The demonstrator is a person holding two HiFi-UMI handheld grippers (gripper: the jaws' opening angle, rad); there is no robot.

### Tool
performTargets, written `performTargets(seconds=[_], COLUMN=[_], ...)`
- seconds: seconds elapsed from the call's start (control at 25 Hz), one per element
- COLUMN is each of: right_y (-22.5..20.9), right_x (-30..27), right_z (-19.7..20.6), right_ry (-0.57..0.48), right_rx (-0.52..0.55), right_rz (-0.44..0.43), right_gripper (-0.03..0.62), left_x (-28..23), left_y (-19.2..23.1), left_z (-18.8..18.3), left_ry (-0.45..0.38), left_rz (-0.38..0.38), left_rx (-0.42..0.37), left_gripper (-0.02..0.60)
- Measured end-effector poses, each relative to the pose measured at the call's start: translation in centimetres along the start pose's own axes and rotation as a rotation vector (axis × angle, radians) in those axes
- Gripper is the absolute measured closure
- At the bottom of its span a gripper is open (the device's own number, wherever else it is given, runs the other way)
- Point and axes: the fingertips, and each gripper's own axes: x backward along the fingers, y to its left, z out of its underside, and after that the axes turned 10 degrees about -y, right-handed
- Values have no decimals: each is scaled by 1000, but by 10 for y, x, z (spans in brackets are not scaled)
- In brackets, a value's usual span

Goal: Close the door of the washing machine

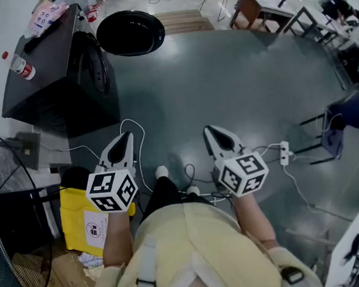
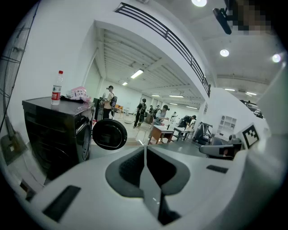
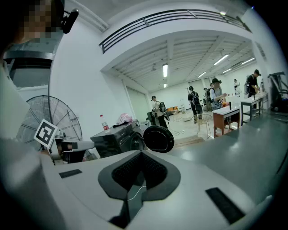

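Head view shows the washing machine (image 1: 56, 75) at the floor's far left edge, its round door (image 1: 130, 32) swung wide, well apart from the left claw (image 1: 127, 138) and right claw (image 1: 208, 132), both closed on nothing; the door is judged rigid, freely hinged, best pushed at its free rim.

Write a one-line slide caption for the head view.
Left gripper and right gripper, shut and empty, face the washing machine, its door open.
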Motion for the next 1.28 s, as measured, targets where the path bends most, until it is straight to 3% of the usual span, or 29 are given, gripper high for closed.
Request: performTargets(seconds=[0.44, 1.12, 1.28], right_y=[-5, 36, 49], right_x=[-40, -130, -151], right_z=[-2, -1, -6], right_ry=[-4, -8, -2], right_rx=[-25, -77, -47], right_rz=[28, -63, -90], right_gripper=[589, 589, 589], left_x=[-26, -37, -45], left_y=[26, 96, 111], left_z=[-1, -19, -22], left_ry=[24, 25, 19], left_rz=[24, 24, 18], left_rx=[20, 13, 14], left_gripper=[561, 561, 561])
